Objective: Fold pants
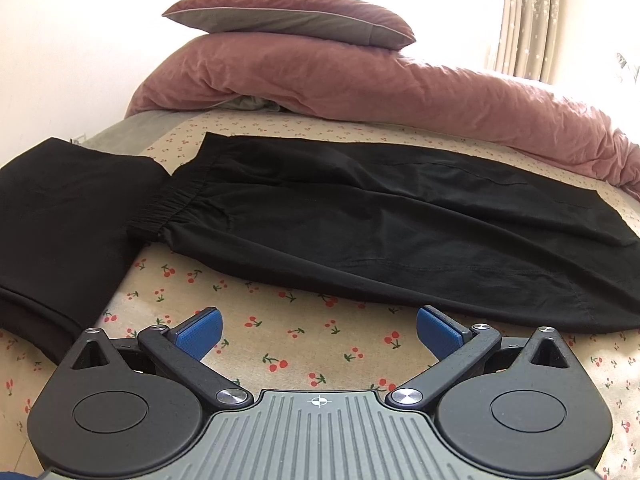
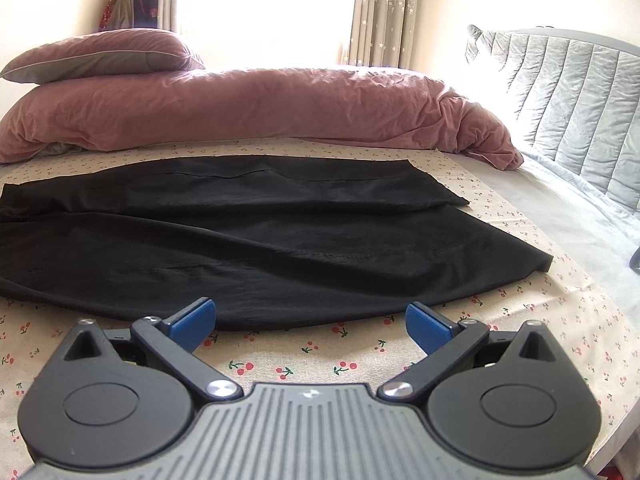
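Black pants [image 1: 360, 224] lie flat across the cherry-print sheet [image 1: 280, 344], elastic waistband [image 1: 168, 208] at the left, legs running right. The right wrist view shows the leg end of the pants [image 2: 280, 240], hems toward the right. My left gripper [image 1: 319, 330] hovers open just in front of the pants' near edge, nothing between its blue pads [image 1: 200, 332]. My right gripper [image 2: 310, 322] is open too, its tips just above the near edge of the lower leg, holding nothing.
A second black garment [image 1: 64, 216] lies folded at the left, touching the waistband. A pink duvet [image 2: 260, 108] with a pillow [image 1: 288, 18] on it is piled behind the pants. A grey quilted headboard [image 2: 560, 100] stands at the right.
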The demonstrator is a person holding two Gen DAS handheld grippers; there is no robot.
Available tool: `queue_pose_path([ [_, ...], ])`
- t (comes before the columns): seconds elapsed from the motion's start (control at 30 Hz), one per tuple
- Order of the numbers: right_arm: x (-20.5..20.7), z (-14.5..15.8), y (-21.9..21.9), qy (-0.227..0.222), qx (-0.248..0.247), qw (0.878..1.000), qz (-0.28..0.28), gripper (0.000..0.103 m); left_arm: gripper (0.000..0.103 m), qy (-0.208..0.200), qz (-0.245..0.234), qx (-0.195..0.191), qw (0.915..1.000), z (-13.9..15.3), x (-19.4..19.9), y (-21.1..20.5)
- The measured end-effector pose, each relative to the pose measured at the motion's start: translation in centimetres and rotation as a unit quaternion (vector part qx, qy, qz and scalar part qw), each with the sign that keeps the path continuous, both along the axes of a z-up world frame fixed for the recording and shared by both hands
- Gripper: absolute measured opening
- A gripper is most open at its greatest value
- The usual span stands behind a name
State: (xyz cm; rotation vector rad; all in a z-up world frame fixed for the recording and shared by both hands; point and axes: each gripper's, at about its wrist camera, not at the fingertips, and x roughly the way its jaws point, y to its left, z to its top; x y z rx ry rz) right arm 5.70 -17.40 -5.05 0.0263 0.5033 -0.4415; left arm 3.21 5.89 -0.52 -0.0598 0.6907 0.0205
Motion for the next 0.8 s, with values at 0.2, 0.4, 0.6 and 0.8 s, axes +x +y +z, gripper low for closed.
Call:
queue_pose_path([
  [0.2, 0.5, 0.0, -0.5, 0.000, 0.002, 1.000, -0.006, 0.103, 0.103, 0.005, 0.020, -0.014, 0.9997, -0.1, 1.2, 2.1],
  [0.4, 1.0, -0.1, -0.8, 0.004, -0.007, 1.000, -0.011, 0.103, 0.103, 0.014, 0.039, -0.016, 0.9990, -0.5, 2.6, 3.9],
  [0.6, 2.2, 0.5, -6.2, 0.013, 0.105, 0.994, -0.027, 0.103, 0.103, 0.039, 0.072, -0.049, 0.9955, -0.4, 5.4, 7.4],
  [0.8, 2.0, 0.5, -18.5, -0.036, 0.331, 0.936, -0.118, 0.103, 0.102, 0.069, 0.120, -0.096, 0.9857, -0.8, 9.9, 11.0],
])
